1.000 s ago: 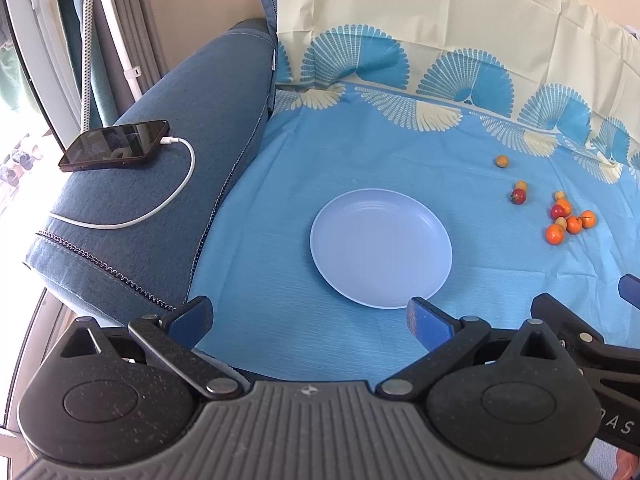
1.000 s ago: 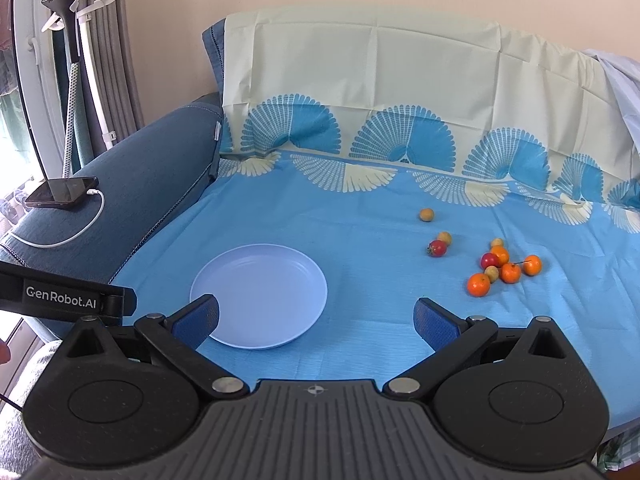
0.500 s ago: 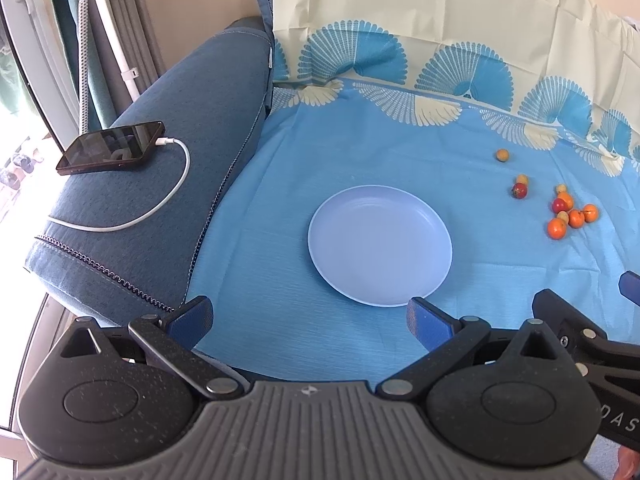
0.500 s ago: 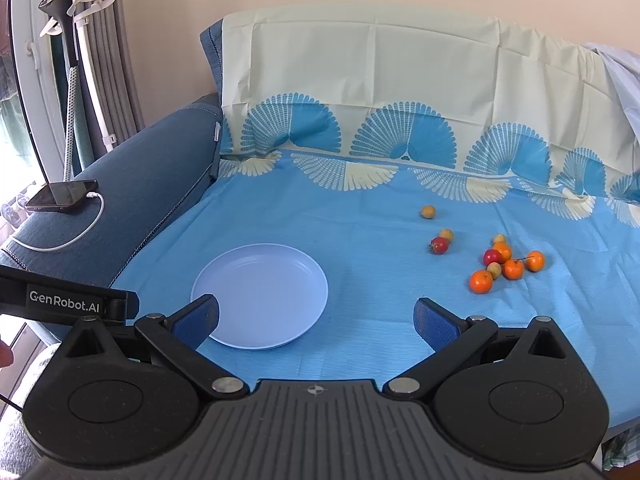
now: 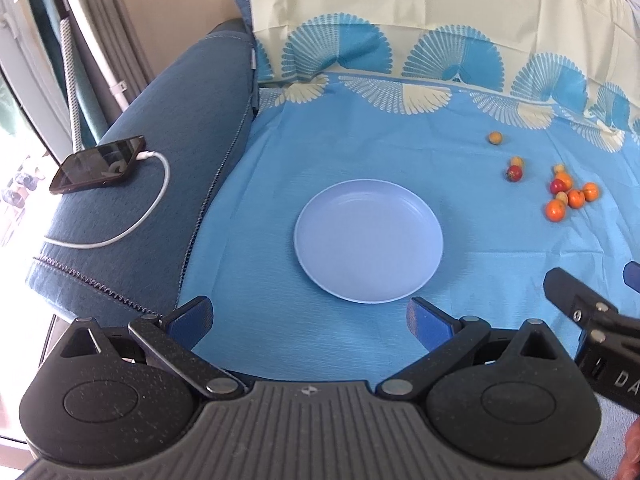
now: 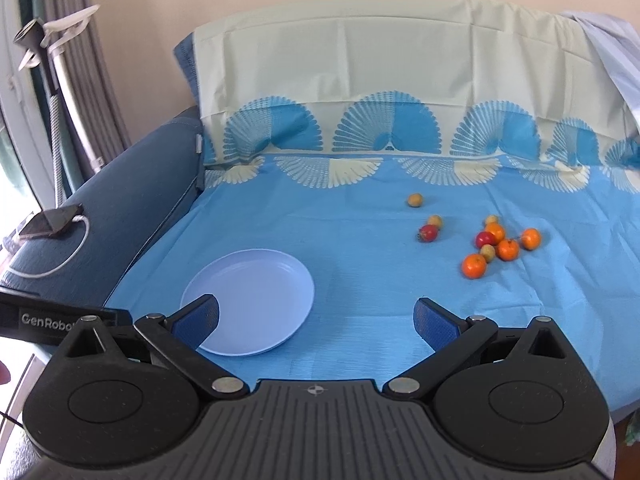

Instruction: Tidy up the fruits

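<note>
A pale blue plate (image 5: 368, 240) lies empty on the blue cloth; it also shows in the right wrist view (image 6: 250, 296). Several small orange, red and yellow fruits lie scattered to its right: an orange one (image 6: 474, 266), a red one (image 6: 428, 233), a lone yellow one (image 6: 415, 200); the cluster (image 5: 570, 194) shows in the left wrist view too. My left gripper (image 5: 310, 318) is open and empty, just short of the plate's near rim. My right gripper (image 6: 316, 316) is open and empty, near the plate's right edge, well short of the fruits.
A blue sofa arm (image 5: 160, 152) on the left carries a phone (image 5: 98, 164) on a white charging cable (image 5: 156, 196). The cloth-covered backrest (image 6: 400, 80) rises behind. A lamp stand (image 6: 52, 80) is at the far left. The right gripper's body (image 5: 592, 320) shows in the left view.
Both grippers have edged forward a little; the plate and fruits look slightly closer. Nothing was taken hold of.
</note>
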The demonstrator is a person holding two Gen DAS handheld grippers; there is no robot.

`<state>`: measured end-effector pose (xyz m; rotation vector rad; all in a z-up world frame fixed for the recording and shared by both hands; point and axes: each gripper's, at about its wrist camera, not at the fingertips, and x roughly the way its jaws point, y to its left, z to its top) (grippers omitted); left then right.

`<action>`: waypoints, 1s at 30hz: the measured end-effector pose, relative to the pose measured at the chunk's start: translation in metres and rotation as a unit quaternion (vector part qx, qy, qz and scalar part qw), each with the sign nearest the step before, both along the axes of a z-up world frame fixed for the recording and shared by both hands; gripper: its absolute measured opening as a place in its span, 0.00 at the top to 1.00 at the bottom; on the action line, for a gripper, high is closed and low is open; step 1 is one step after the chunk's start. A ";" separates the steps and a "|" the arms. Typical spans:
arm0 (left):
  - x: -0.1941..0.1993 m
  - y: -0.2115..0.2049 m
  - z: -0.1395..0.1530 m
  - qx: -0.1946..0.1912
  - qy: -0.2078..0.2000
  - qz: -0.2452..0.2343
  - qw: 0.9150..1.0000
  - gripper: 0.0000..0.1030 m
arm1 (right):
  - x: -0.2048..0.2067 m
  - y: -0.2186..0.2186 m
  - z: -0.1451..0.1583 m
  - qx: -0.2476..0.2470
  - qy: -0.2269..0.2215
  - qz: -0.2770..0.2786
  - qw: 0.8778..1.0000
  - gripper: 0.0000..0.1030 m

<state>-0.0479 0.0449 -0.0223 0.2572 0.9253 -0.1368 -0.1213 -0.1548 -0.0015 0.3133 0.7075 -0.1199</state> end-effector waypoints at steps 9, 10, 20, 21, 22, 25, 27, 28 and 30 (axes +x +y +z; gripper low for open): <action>0.001 -0.052 -0.011 0.011 0.025 -0.052 0.998 0.00 | -0.016 -0.054 -0.018 0.020 -0.021 -0.069 0.997 0.00; 0.002 -0.060 -0.014 0.009 0.031 -0.059 0.998 0.00 | -0.018 -0.062 -0.022 0.026 -0.018 -0.082 0.996 0.00; 0.030 -0.157 -0.053 -0.013 0.072 -0.158 0.985 0.00 | -0.023 -0.148 -0.073 0.003 0.032 -0.215 0.976 0.00; 0.036 -0.168 -0.058 -0.012 0.076 -0.164 0.983 0.00 | -0.019 -0.157 -0.079 -0.004 0.034 -0.225 0.974 0.00; 0.043 -0.180 -0.063 -0.010 0.082 -0.167 0.982 0.00 | -0.015 -0.168 -0.086 -0.012 0.034 -0.233 0.972 0.00; 0.070 -0.215 -0.082 -0.013 0.104 -0.172 0.979 0.00 | 0.003 -0.201 -0.108 -0.046 0.043 -0.258 0.964 0.00; 0.091 -0.240 -0.097 -0.010 0.121 -0.176 0.977 0.00 | 0.018 -0.222 -0.123 -0.066 0.044 -0.269 0.960 0.00; 0.100 -0.254 -0.106 -0.010 0.130 -0.181 0.975 0.00 | 0.027 -0.233 -0.131 -0.074 0.047 -0.275 0.958 0.00; 0.117 -0.281 -0.123 -0.003 0.141 -0.193 0.971 0.00 | 0.044 -0.256 -0.146 -0.077 0.051 -0.277 0.956 0.01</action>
